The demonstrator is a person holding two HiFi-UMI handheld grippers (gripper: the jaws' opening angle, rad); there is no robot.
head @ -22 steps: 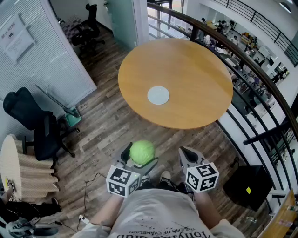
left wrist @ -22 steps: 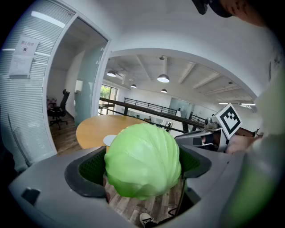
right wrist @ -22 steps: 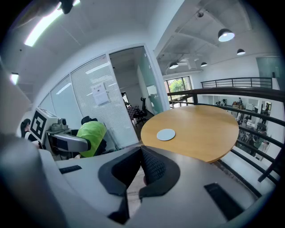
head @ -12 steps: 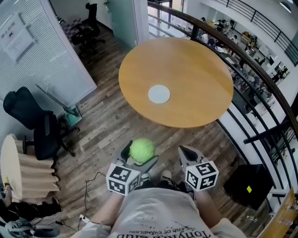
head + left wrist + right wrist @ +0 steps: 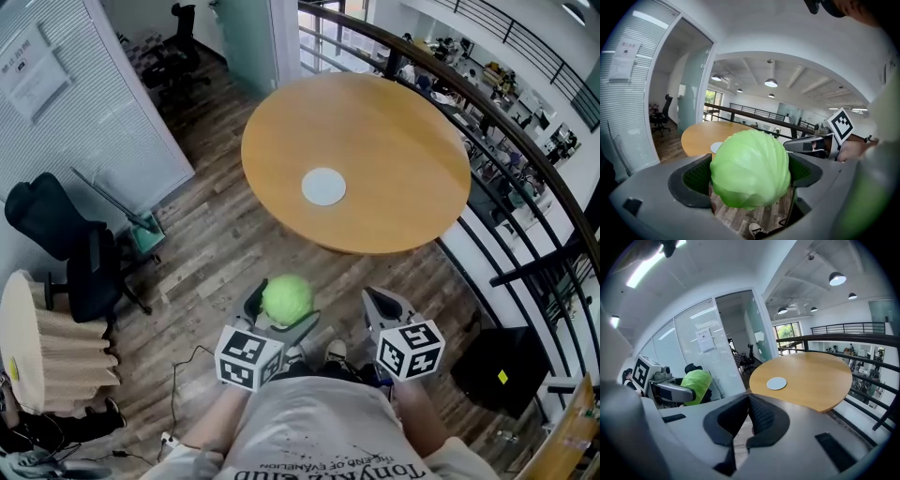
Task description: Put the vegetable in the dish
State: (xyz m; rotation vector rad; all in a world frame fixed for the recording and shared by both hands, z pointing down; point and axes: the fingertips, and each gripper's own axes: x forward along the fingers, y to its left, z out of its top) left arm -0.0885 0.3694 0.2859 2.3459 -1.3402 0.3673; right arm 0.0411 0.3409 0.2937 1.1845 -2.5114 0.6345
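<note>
A round light-green cabbage (image 5: pixel 286 299) sits between the jaws of my left gripper (image 5: pixel 278 307), which is shut on it above the wooden floor. In the left gripper view the cabbage (image 5: pixel 750 174) fills the gap between both pads. A small pale round dish (image 5: pixel 323 186) lies on the round wooden table (image 5: pixel 394 122) ahead. My right gripper (image 5: pixel 380 307) is held beside the left one, shut with nothing in it; its pads (image 5: pixel 757 414) meet. From the right gripper view the dish (image 5: pixel 776 383) and the cabbage (image 5: pixel 697 385) both show.
A black office chair (image 5: pixel 66 253) and a green dustpan (image 5: pixel 145 239) stand to the left by a slatted glass wall. A dark curved railing (image 5: pixel 525 141) runs behind and right of the table. A cable lies on the floor near the person's feet.
The whole view has drifted slightly: table and dish sit a little further right and higher. Both grippers kept their hold and state.
</note>
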